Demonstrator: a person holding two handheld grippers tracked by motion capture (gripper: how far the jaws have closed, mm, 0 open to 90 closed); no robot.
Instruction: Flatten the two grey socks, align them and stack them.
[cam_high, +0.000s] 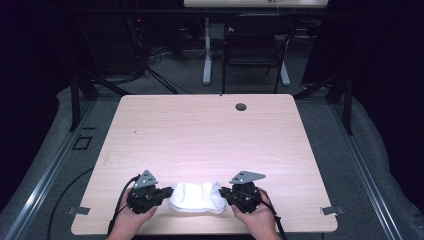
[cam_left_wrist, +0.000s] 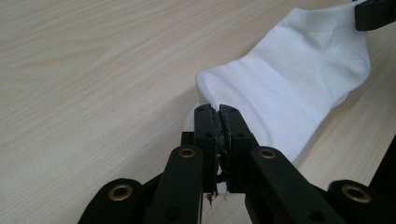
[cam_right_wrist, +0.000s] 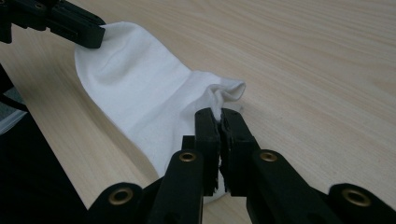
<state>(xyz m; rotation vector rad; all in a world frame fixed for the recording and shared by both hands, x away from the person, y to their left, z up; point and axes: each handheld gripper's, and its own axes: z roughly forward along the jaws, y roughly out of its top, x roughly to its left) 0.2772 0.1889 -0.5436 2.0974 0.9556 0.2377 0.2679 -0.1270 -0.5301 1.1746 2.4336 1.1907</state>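
A white sock (cam_high: 196, 197) lay on the light wooden table (cam_high: 200, 135), close to the near edge, stretched between the two grippers. In the high view the left gripper (cam_high: 161, 192) stood at the sock's left end and the right gripper (cam_high: 226, 192) at its right end, each carried in one of the person's hands, which entered from the bottom of the frame.

In the left gripper view, the left gripper (cam_left_wrist: 218, 112) had its black jaws pressed together on the edge of the sock (cam_left_wrist: 289, 93), with white fabric pinched in the narrow seam between them. The other gripper's jaw (cam_left_wrist: 373, 14) was seen at the far cuff end, in the top right corner.

In the right gripper view, the right gripper (cam_right_wrist: 219, 114) was likewise clamped on the sock (cam_right_wrist: 140, 93), its jaws closed on a bunched fold of the fabric. The left gripper's jaws (cam_right_wrist: 70, 25) held the opposite end, at upper left.

The sock lay slack on the tabletop between the two grips. A round grommet hole (cam_high: 241, 106) sat near the table's far edge, well apart from the work.
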